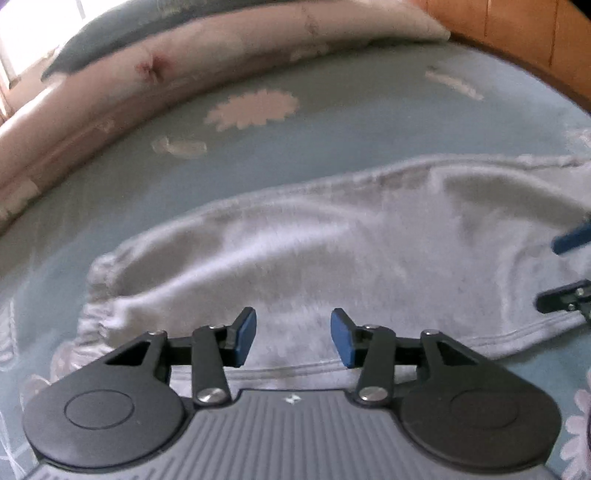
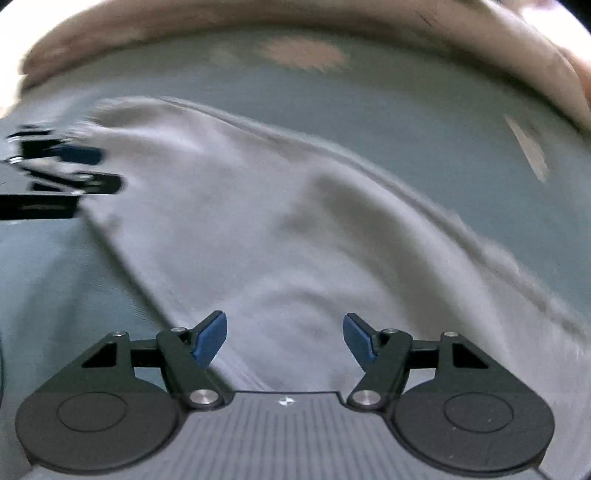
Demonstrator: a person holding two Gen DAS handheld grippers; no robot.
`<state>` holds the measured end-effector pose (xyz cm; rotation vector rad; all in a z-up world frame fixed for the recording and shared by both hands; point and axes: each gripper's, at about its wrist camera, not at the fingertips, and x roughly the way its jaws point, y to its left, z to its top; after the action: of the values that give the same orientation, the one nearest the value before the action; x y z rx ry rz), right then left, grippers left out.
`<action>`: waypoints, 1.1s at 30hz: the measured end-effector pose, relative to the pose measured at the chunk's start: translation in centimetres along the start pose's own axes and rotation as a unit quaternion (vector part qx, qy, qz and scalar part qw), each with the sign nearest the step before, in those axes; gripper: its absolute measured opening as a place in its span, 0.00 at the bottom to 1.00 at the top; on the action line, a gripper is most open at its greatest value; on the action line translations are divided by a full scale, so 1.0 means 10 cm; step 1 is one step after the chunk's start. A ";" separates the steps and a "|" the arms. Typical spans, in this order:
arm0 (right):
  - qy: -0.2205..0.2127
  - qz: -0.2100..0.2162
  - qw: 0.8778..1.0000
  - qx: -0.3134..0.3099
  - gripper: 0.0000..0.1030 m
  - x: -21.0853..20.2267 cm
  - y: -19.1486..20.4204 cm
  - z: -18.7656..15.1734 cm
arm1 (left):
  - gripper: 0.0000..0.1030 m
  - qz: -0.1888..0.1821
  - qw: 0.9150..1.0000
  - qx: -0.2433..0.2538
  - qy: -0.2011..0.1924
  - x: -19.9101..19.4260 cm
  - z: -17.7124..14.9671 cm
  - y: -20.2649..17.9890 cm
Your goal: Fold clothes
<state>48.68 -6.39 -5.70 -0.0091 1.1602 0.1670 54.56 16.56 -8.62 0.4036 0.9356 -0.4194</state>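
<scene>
On the bed (image 1: 332, 122), a white garment (image 1: 332, 251) lies spread across the blue floral sheet. The left gripper (image 1: 293, 338) hangs over its hem at 6 o'clock, jaws apart and empty; the right gripper (image 2: 282, 341) likewise, probably ready to pinch the near edge. No containers visible.

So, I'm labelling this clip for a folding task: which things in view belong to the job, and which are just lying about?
Part of the job:
- white garment
- left gripper, open
- right gripper, open

Just lying about:
- blue flowered bedsheet
- pink quilt
- wooden headboard
</scene>
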 end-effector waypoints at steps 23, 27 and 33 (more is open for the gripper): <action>0.028 -0.058 0.947 -0.316 0.41 -0.32 0.10 -0.89 | 0.50 -0.118 0.962 0.232 -0.081 -0.51 -0.02 -1.42; 0.018 -0.059 0.942 -0.329 0.16 -0.32 0.08 -0.94 | 0.50 -0.132 0.928 0.337 -0.090 -0.54 -0.15 -1.69; 0.002 -0.042 0.957 -0.286 0.04 -0.45 -0.07 -0.82 | 0.51 -0.093 0.877 0.457 -0.120 -0.49 -0.29 -2.04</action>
<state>39.57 -8.39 -4.88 -0.5703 1.0786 0.4233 39.62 1.51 -9.12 1.0991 0.4785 -1.0707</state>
